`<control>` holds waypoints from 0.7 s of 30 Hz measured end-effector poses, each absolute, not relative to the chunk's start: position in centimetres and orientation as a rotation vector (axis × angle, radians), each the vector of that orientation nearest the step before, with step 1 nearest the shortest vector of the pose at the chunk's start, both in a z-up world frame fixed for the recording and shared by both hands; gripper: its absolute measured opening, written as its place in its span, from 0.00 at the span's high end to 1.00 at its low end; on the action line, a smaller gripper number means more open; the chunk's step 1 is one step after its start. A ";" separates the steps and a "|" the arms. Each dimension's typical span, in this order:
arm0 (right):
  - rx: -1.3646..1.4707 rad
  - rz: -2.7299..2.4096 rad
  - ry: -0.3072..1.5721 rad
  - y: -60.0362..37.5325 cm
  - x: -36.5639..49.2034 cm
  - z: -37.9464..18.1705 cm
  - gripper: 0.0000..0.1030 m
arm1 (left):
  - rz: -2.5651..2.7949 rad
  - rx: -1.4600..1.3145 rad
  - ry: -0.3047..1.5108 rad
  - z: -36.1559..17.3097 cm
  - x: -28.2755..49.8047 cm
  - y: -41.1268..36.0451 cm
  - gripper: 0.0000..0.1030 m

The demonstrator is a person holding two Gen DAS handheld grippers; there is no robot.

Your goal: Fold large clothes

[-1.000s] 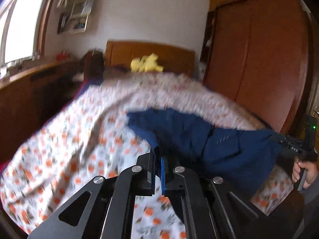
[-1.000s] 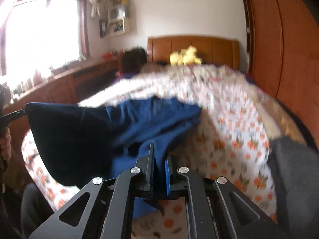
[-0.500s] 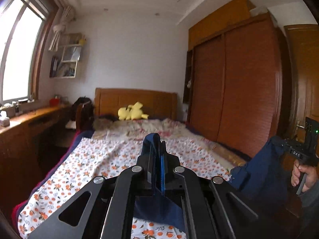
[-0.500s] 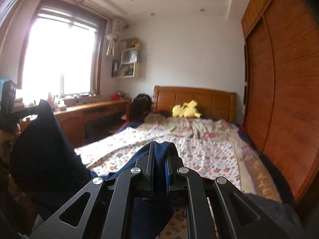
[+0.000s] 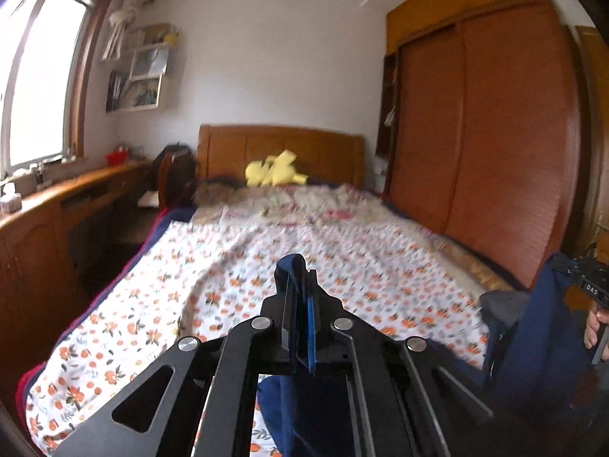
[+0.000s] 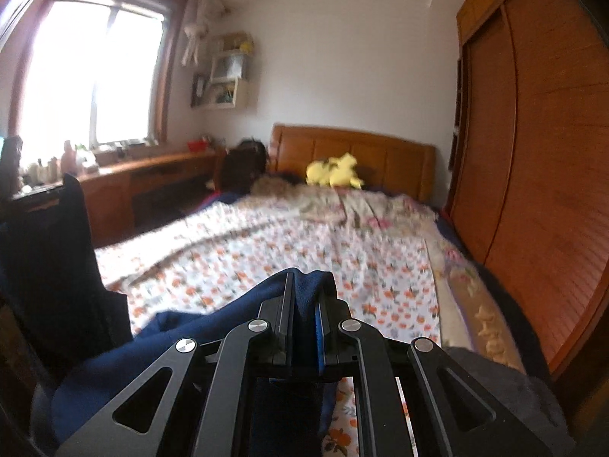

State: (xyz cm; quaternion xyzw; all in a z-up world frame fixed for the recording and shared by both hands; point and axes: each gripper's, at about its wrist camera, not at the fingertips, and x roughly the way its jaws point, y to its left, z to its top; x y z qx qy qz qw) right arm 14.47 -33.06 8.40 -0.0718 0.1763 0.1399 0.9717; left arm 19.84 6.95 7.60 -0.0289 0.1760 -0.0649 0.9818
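A navy blue garment [image 5: 533, 346] hangs in the air between both grippers, above the near end of a bed with an orange-flowered sheet [image 5: 266, 278]. My left gripper [image 5: 300, 278] is shut on one edge of the cloth, which pokes up between the fingers. My right gripper [image 6: 306, 289] is shut on another edge of the garment [image 6: 160, 342], which sags away to the left. In the left wrist view the right gripper [image 5: 571, 270] shows at the far right, held by a hand [image 5: 595, 323]. The left gripper shows as a dark shape [image 6: 42, 190] at the left of the right wrist view.
A yellow plush toy [image 5: 276, 169] lies at the wooden headboard [image 6: 354, 152]. A wooden wardrobe [image 5: 487, 144] runs along the right side of the bed. A low wooden counter [image 6: 144, 175] under the window runs along the left. A grey cloth [image 6: 495, 377] lies at the bed's near right corner.
Both grippers have risen with the garment, lifting it off the bed so it now hangs between them. Compared with half a second ago both views have tipped down again toward the bed.
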 end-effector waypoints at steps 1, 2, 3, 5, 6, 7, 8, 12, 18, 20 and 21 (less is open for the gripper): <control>-0.149 0.277 0.368 -32.9 15.0 7.7 0.93 | -0.124 -0.057 0.369 6.7 20.7 7.1 0.97; -0.155 0.269 0.388 -32.8 16.1 6.5 0.93 | -0.120 -0.057 0.391 5.6 21.8 7.2 0.97; -0.158 0.263 0.406 -32.7 16.9 5.5 0.93 | -0.120 -0.055 0.407 4.7 22.6 7.5 0.97; -0.165 0.261 0.450 -32.7 18.1 3.5 0.93 | -0.121 -0.045 0.441 2.9 23.7 7.6 0.97; -0.169 0.262 0.470 -32.8 18.5 2.7 0.93 | -0.124 -0.042 0.456 2.1 24.2 7.8 0.96; -0.173 0.263 0.494 -32.8 19.0 1.8 0.92 | -0.126 -0.040 0.472 1.2 24.7 7.8 0.96; -0.177 0.265 0.516 -32.7 19.3 0.9 0.92 | -0.125 -0.034 0.491 0.2 25.2 7.8 0.96; -0.205 0.255 0.565 -32.3 20.0 -1.8 0.92 | -0.126 -0.028 0.532 -2.4 26.2 8.2 0.96; -0.207 0.255 0.612 -32.1 20.3 -4.6 0.86 | -0.109 -0.018 0.556 -5.0 25.9 8.5 0.95; -0.212 0.246 0.628 -32.1 20.3 -5.5 0.77 | -0.098 -0.010 0.562 -5.8 25.6 8.5 0.92; -0.213 0.244 0.635 -32.2 20.2 -5.8 0.70 | -0.100 -0.009 0.565 -6.0 25.4 8.4 0.88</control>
